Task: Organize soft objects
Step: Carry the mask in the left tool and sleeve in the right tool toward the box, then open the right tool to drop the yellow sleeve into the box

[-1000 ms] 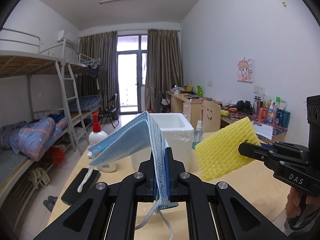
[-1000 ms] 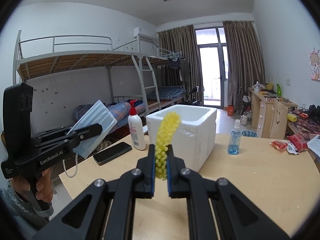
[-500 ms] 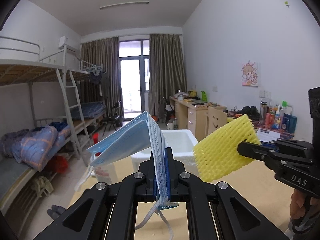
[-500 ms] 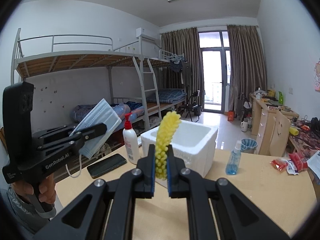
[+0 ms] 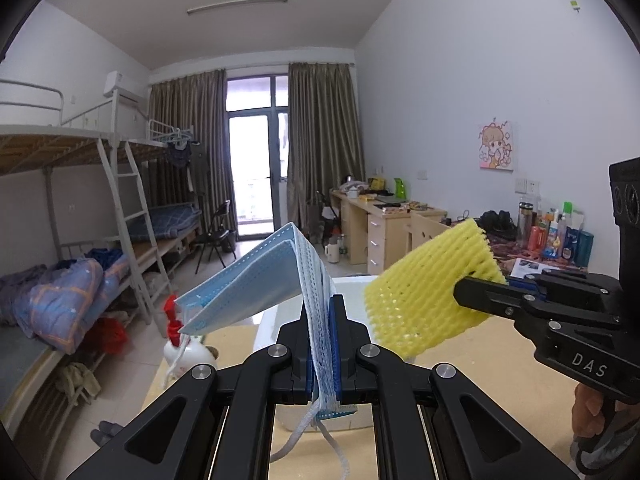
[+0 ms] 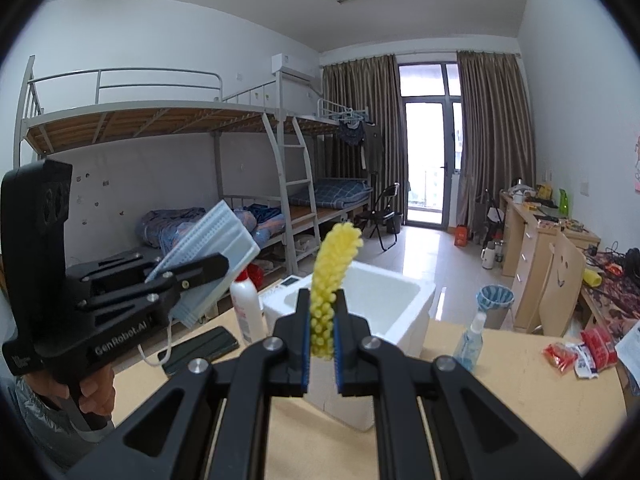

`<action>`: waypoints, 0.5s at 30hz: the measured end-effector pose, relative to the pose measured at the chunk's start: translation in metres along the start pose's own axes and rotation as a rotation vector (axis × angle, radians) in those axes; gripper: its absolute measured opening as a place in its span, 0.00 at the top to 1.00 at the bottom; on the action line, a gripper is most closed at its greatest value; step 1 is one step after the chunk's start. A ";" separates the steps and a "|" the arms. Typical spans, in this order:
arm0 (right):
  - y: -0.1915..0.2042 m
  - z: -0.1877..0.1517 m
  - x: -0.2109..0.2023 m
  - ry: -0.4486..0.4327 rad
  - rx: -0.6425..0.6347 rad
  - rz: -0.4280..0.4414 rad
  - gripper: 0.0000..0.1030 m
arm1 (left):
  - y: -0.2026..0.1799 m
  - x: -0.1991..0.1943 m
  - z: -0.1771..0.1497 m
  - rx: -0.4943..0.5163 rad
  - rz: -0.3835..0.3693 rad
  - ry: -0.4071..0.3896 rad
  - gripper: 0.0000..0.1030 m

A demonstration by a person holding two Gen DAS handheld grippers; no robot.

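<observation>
Face mask (image 5: pixel 256 284), pale blue, pleated non-woven fabric with stitched edges, is what we find clamped between the jaws of the left gripper (image 5: pixel 322 344). It folds over the pads: one half fans out leftward, flat and stiff; the other hangs down between the fingers, its white elastic ear loops dangling below. In the right wrist view the same mask (image 6: pixel 212 252) shows its ribbed pleats, tilted, pinched at its lower edge by the left gripper (image 6: pixel 218 266).

Yellow foam net (image 5: pixel 428 292), a soft sleeve with an open diamond mesh and a ragged top rim, is pinched at one side by the right gripper (image 5: pixel 464 294), most of it sticking out to the left of the jaws. From the right wrist camera we see the net (image 6: pixel 332 280) edge-on, upright, squeezed flat between the blue pads of the right gripper (image 6: pixel 322 336), its nubbly top rising above the fingertips.

Both objects are held in the air above the tabletop (image 6: pixel 500 400), pale wood grain, just near a white foam box (image 6: pixel 392 304), thick-walled, open-topped and rectangular. Beside the box stand a white pump bottle (image 6: pixel 248 304) with red top and a small clear spray bottle (image 6: pixel 470 340) of blue liquid; a dark phone (image 6: pixel 200 348) lies flat on the left.
</observation>
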State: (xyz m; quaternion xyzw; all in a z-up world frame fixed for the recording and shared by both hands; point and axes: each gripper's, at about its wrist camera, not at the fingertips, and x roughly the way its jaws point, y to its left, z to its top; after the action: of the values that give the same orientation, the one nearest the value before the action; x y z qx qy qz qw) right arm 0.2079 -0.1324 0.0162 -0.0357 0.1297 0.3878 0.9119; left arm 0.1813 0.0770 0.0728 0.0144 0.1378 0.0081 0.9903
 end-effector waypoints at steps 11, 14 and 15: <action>-0.017 0.014 0.034 0.009 -0.002 0.007 0.89 | 0.011 0.029 0.017 -0.002 0.013 0.001 0.93; -0.023 0.016 0.042 0.020 0.003 0.008 0.89 | 0.013 0.033 0.019 -0.004 0.024 -0.004 0.93; -0.024 0.015 0.044 0.024 0.005 0.011 0.89 | 0.014 0.033 0.020 -0.006 0.027 -0.008 0.93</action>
State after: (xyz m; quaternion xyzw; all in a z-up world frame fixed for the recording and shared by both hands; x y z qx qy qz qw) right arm 0.2577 -0.1157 0.0180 -0.0373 0.1419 0.3919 0.9082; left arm 0.2181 0.0916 0.0840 0.0133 0.1333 0.0217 0.9907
